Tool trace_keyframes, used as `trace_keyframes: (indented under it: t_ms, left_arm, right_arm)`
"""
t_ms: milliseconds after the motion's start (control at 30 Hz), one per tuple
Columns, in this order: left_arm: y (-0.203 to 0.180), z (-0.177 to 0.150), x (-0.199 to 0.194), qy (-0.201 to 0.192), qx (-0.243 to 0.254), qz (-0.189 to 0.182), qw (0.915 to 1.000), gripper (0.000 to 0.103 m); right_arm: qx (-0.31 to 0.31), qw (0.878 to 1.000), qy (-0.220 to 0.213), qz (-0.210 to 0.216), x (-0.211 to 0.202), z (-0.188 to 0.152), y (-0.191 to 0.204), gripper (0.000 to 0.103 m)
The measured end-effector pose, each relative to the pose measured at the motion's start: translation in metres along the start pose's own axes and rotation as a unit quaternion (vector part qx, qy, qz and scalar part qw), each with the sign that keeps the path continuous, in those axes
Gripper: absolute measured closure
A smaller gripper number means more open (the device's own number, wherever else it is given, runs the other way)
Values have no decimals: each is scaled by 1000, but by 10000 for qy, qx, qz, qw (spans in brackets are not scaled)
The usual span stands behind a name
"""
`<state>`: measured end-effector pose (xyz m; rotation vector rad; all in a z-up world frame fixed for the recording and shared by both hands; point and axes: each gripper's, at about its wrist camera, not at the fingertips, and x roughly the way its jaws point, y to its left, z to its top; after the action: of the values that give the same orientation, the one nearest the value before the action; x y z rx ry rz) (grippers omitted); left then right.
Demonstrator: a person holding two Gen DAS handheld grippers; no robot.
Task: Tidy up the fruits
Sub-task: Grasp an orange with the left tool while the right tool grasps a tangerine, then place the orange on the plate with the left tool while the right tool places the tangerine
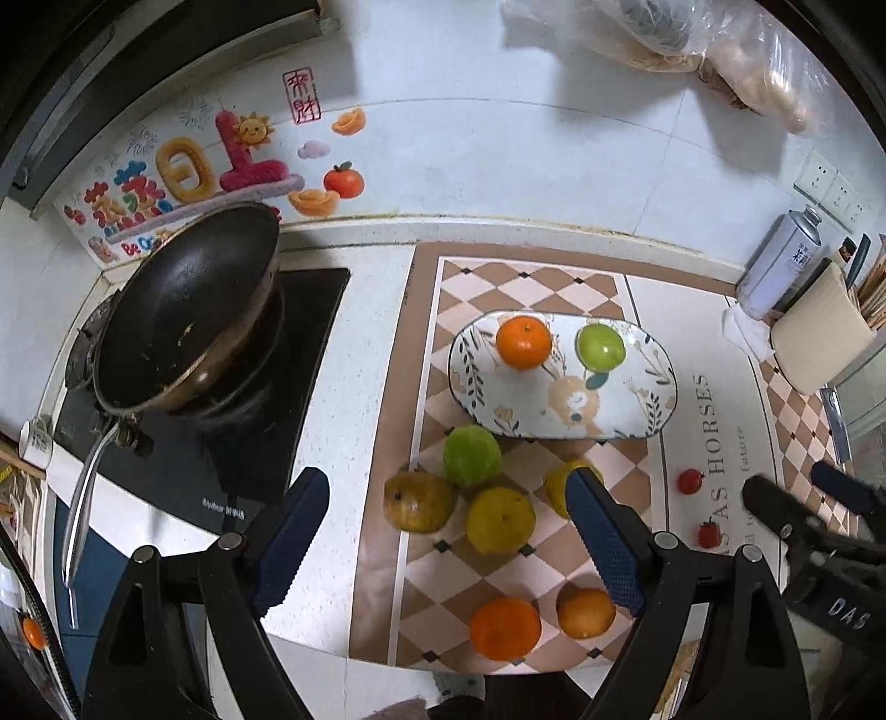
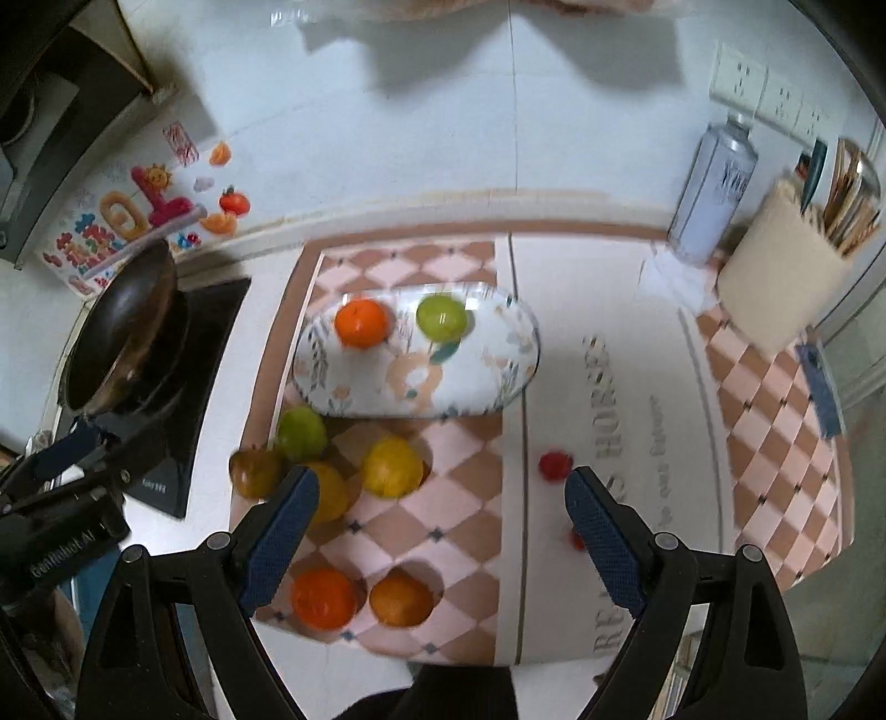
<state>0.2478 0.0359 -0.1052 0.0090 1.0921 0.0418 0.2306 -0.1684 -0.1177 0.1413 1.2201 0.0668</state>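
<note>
An oval patterned plate (image 1: 637,410) (image 2: 498,376) on a checkered mat holds an orange (image 1: 524,342) (image 2: 361,323) and a green fruit (image 1: 600,347) (image 2: 442,317). In front of it lie a green fruit (image 1: 472,456), a brownish one (image 1: 419,501), two yellow ones (image 1: 500,519) (image 2: 392,466), two oranges (image 1: 505,628) (image 1: 586,611) and two small red fruits (image 1: 690,481) (image 1: 709,534). My left gripper (image 1: 446,537) is open and empty above the loose fruits. My right gripper (image 2: 440,540) is open and empty above the mat; it also shows in the left wrist view (image 1: 797,493).
A black wok (image 1: 183,310) sits on a stove at the left. A spray can (image 1: 778,266) (image 2: 714,194) and a beige utensil holder (image 1: 819,332) (image 2: 786,277) stand at the right. Plastic bags (image 1: 692,33) hang on the tiled wall.
</note>
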Motion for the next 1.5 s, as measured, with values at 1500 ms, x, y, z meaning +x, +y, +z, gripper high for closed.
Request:
trace_keyframes:
  t_ms: [1500]
  left_arm:
    - [-68, -133, 156, 2329, 787, -150, 9692, 40]
  right_arm:
    - [842, 9703, 2095, 866, 162, -87, -58, 43]
